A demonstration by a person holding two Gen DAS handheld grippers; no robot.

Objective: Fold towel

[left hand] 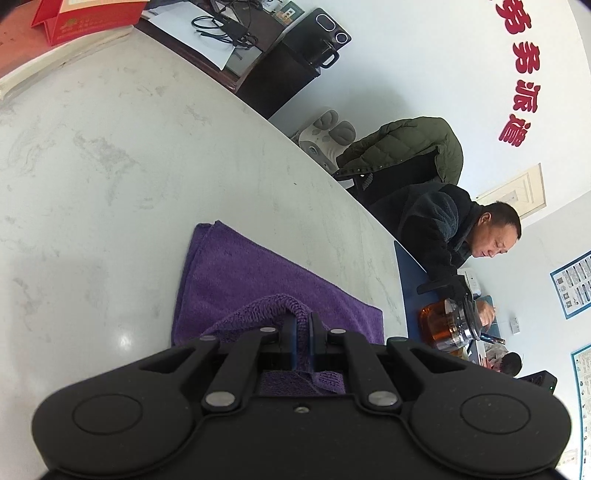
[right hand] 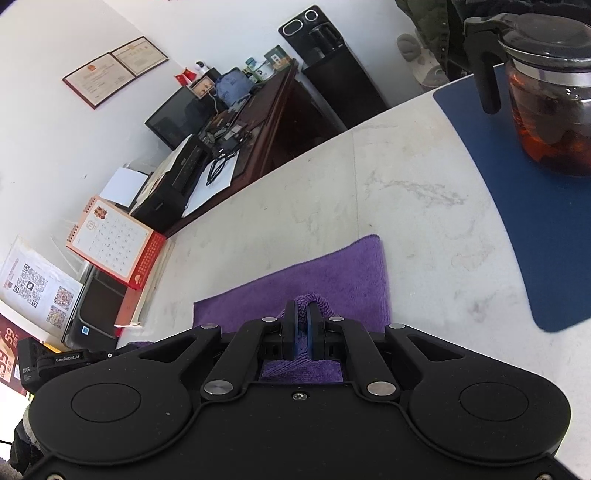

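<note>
A purple towel point(left hand: 236, 273) lies on the white marble table point(left hand: 110, 166), partly folded. My left gripper point(left hand: 303, 325) is shut on a bunched edge of the towel and lifts it a little off the cloth below. In the right wrist view the same towel point(right hand: 332, 273) lies flat ahead. My right gripper point(right hand: 302, 314) is shut on another pinched-up edge of it. The part of the towel under both grippers is hidden.
A blue mat point(right hand: 535, 221) carries a glass teapot point(right hand: 546, 103) of dark tea to the right. A seated man point(left hand: 461, 236) is beyond the table edge. A red calendar stand point(right hand: 118, 251) sits at the table's left end, with a red box point(left hand: 85, 18) there too.
</note>
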